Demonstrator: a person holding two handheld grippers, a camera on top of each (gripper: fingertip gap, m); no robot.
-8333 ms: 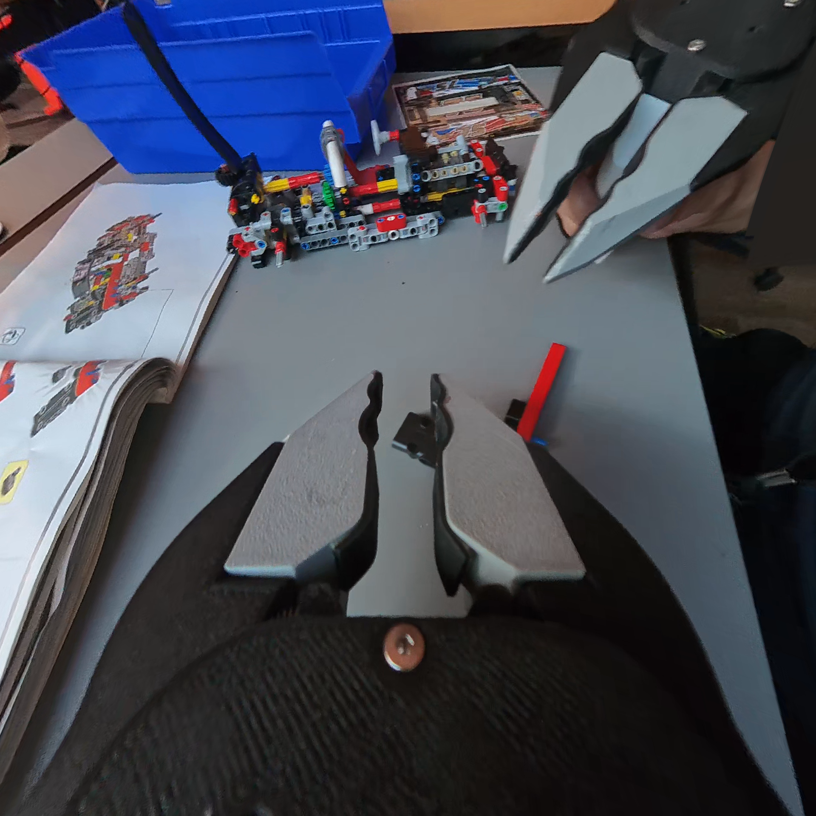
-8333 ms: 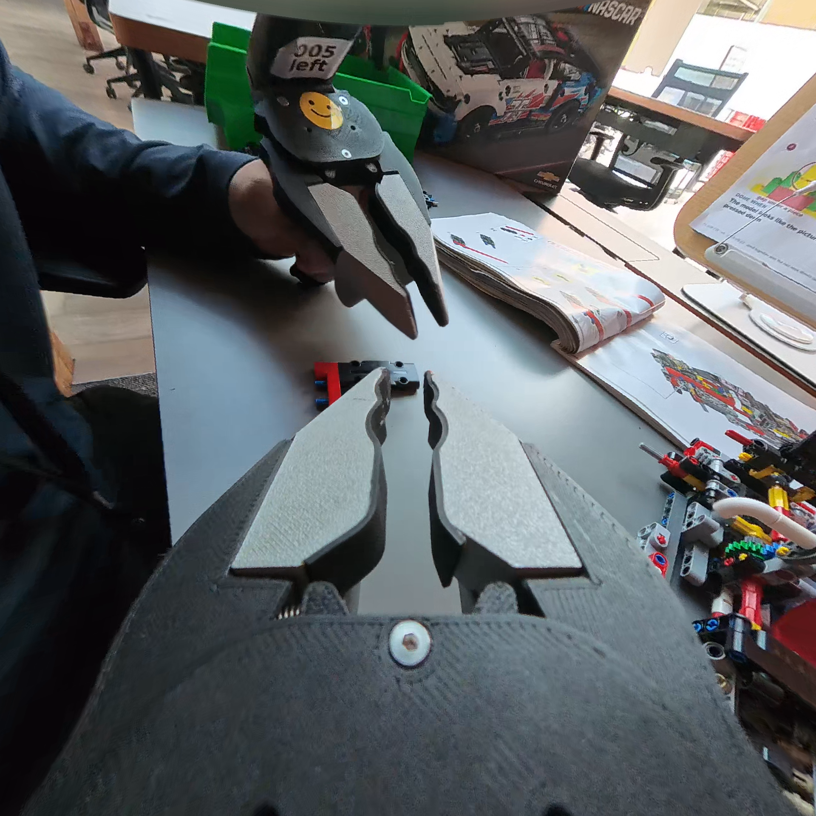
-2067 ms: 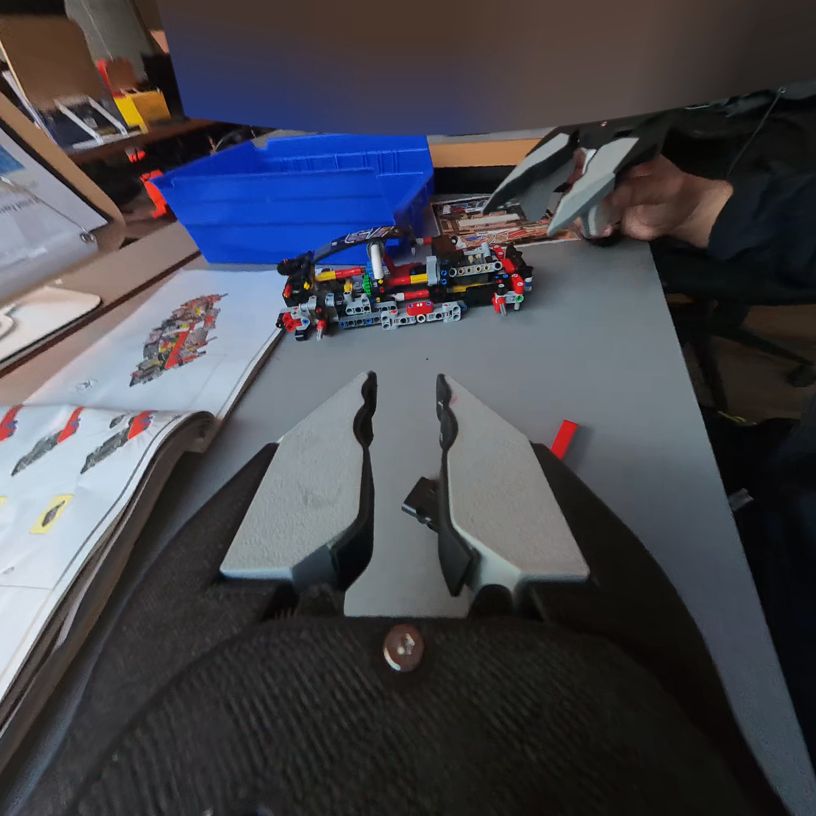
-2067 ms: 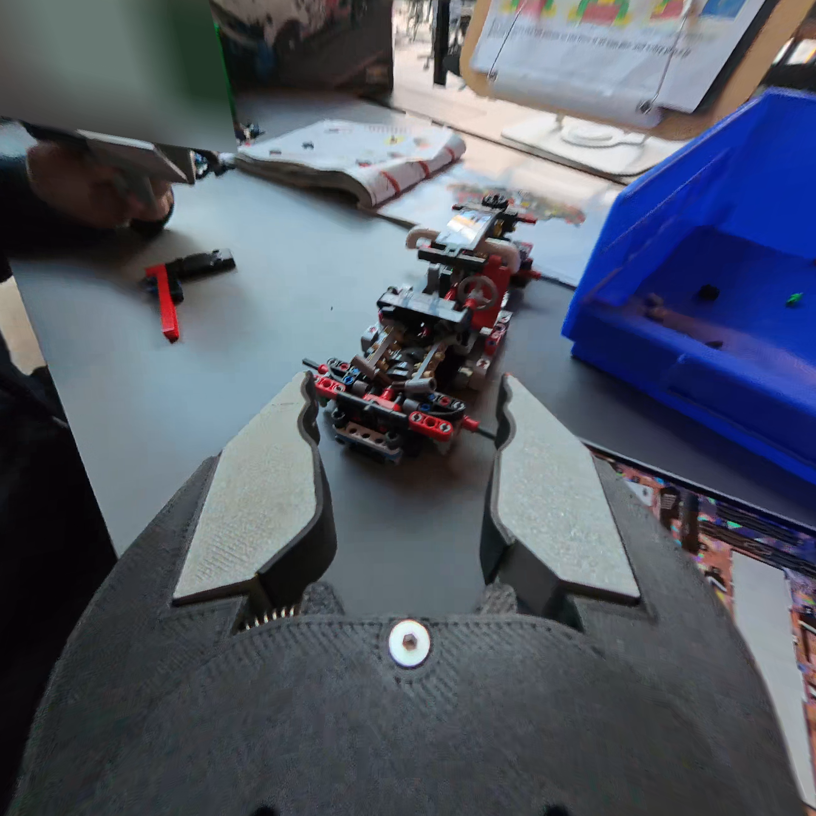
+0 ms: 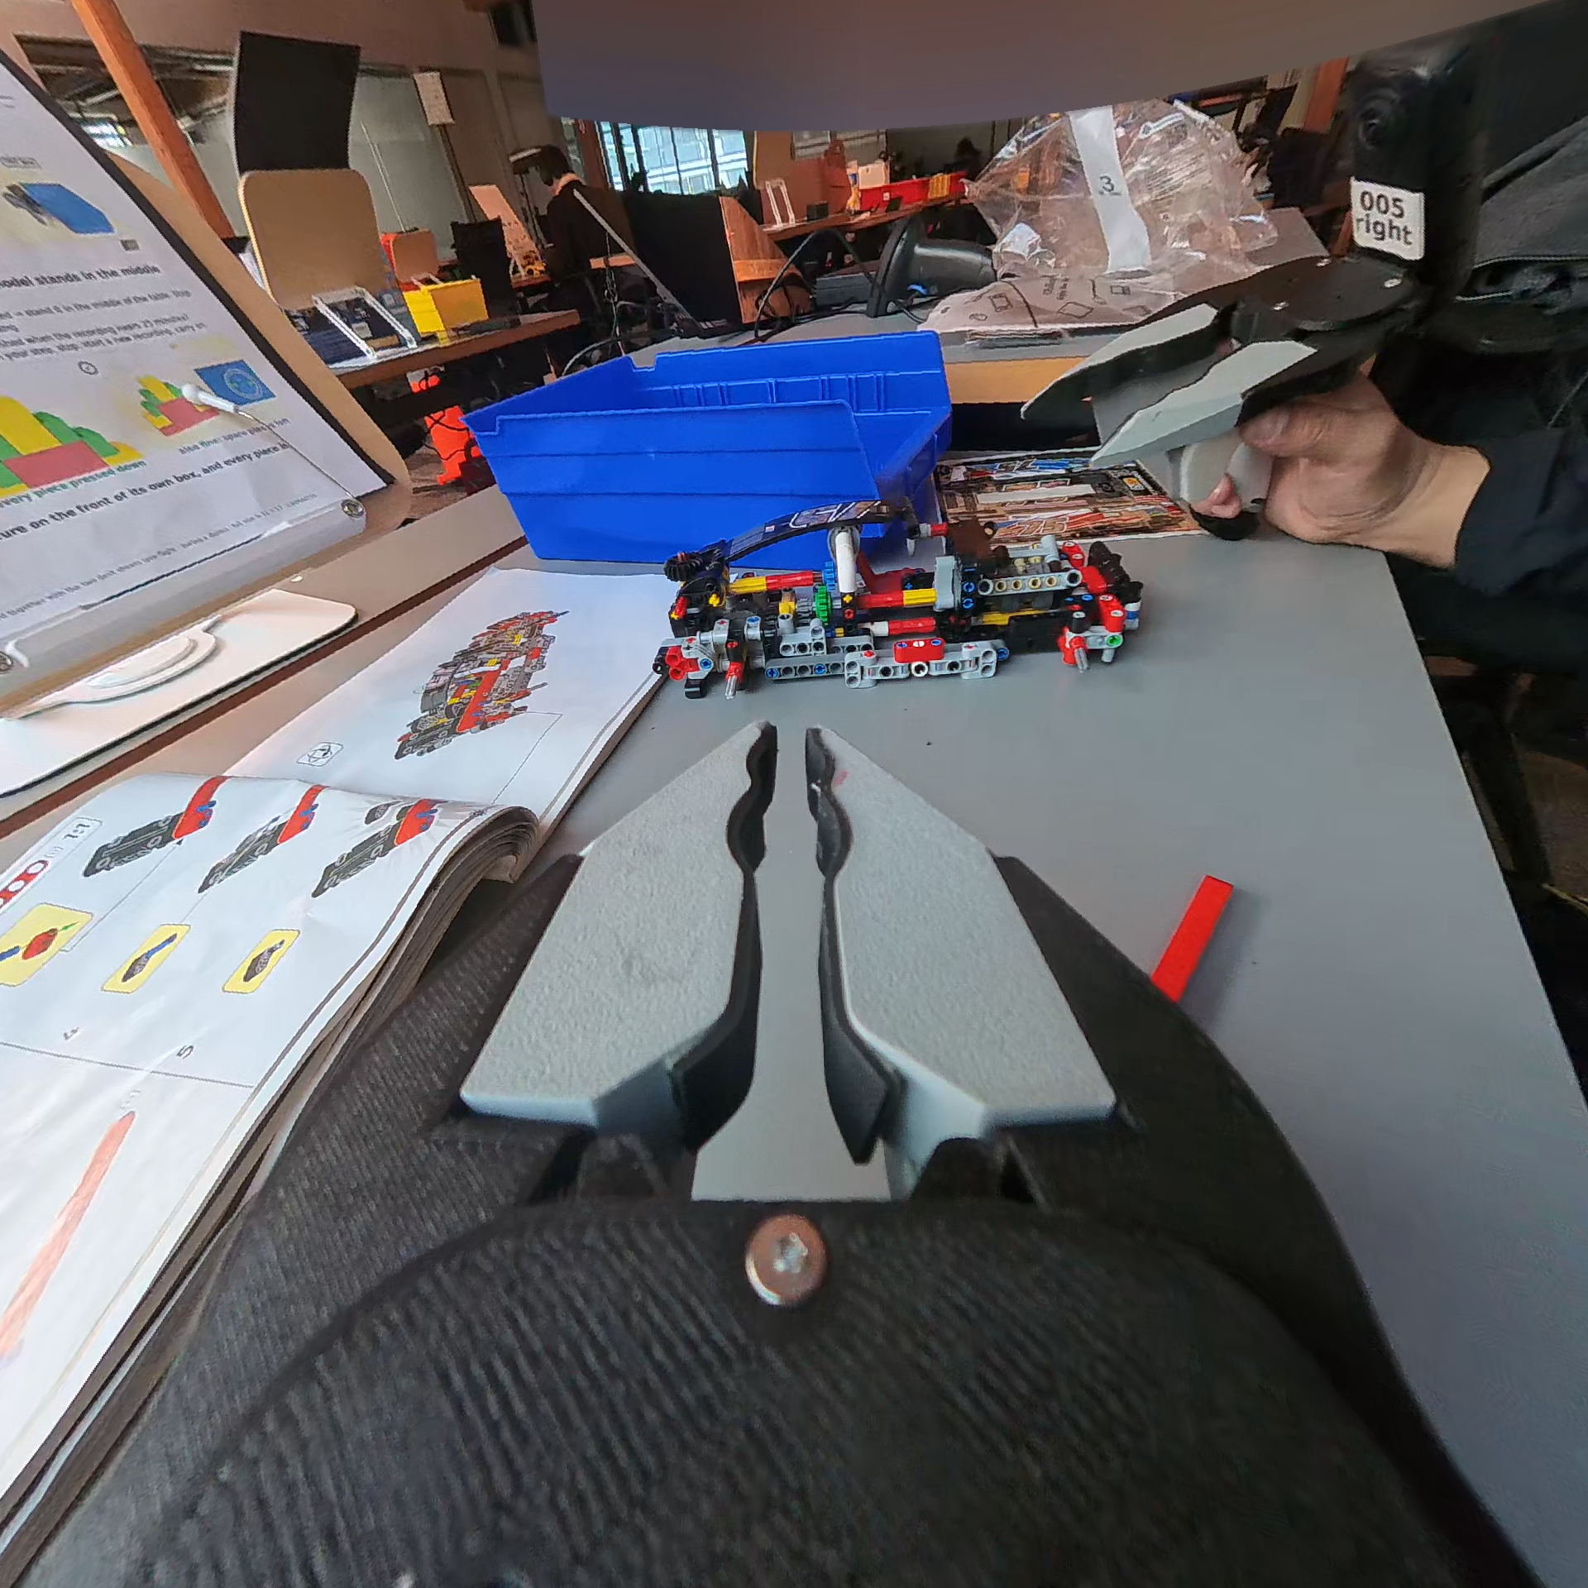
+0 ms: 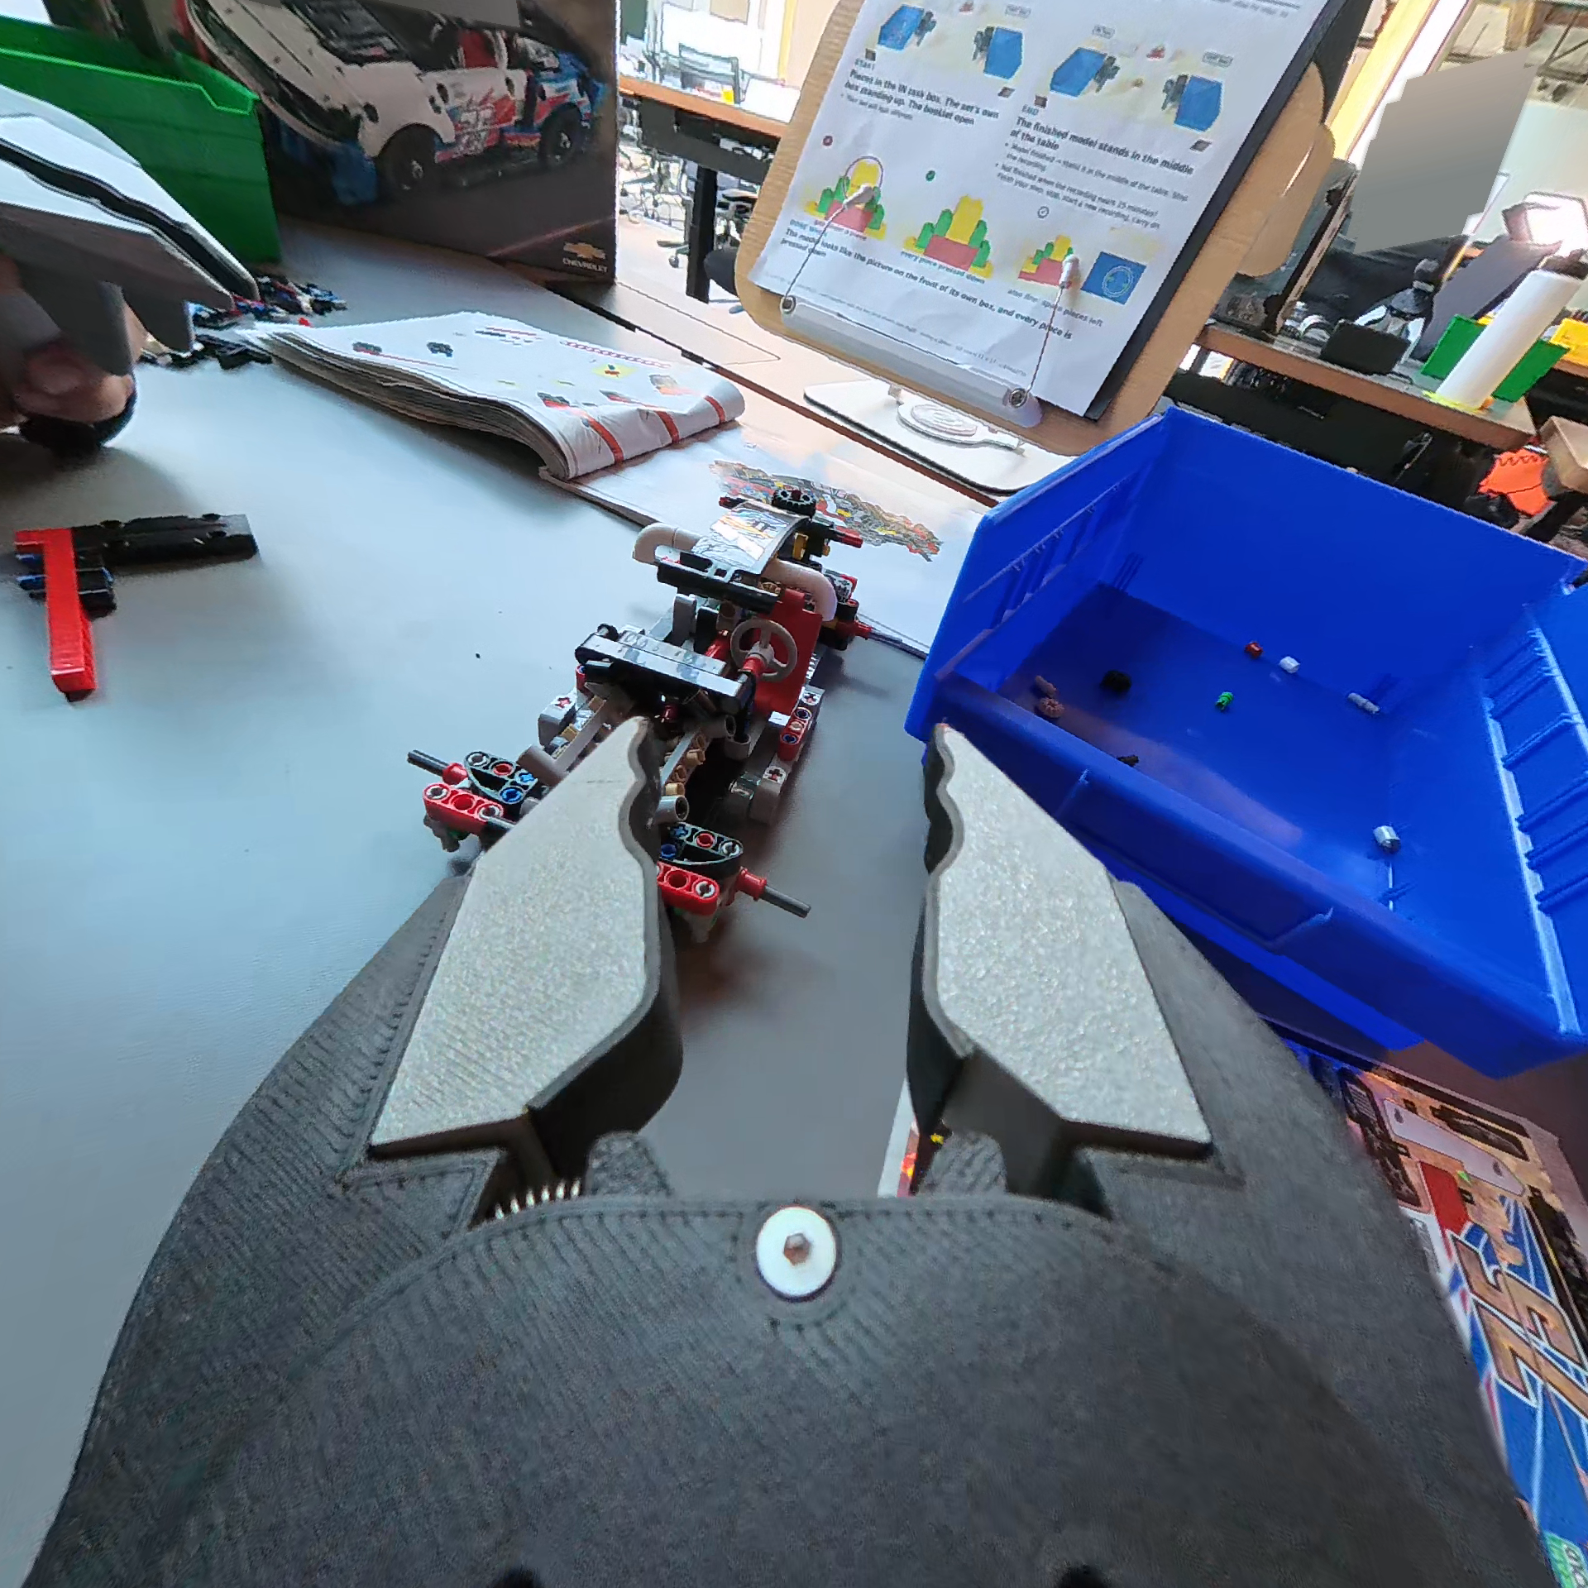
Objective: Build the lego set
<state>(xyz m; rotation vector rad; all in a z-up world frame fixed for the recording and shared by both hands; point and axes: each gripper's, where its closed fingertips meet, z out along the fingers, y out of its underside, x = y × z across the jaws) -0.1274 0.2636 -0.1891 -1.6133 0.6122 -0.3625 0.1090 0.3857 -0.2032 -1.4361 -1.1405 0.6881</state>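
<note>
CHANGE: both grippers have risen since the earlier frames; the left one's jaws have narrowed and the small black piece once seen between them is gone, while the right one has swung from above the chassis toward the bin
SURFACE: grey surface [image 5: 1203, 756] carrying everything below
BIN: blue bin [image 6: 1289, 773] at the far edge, a few tiny loose parts on its floor, just beside the model
BOOKLET: open instruction booklet [image 5: 258, 902] lying to the left of the left gripper
MODEL: brick-built car chassis [image 5: 902, 619], resting on the surface between booklet and bin, touched by neither gripper
LEFT GRIPPER: left gripper [image 5: 790, 743] hovers above the surface, jaws nearly closed with only a thin slit between them, nothing gripped
RIGHT GRIPPER: right gripper [image 6: 786, 748] held in a hand, jaws wide open and bare, raised over the near end of the chassis and the bin's front wall
SMALL PARTS: red and black assembly [image 6: 103, 558] lying apart on the surface, below the left gripper
</note>
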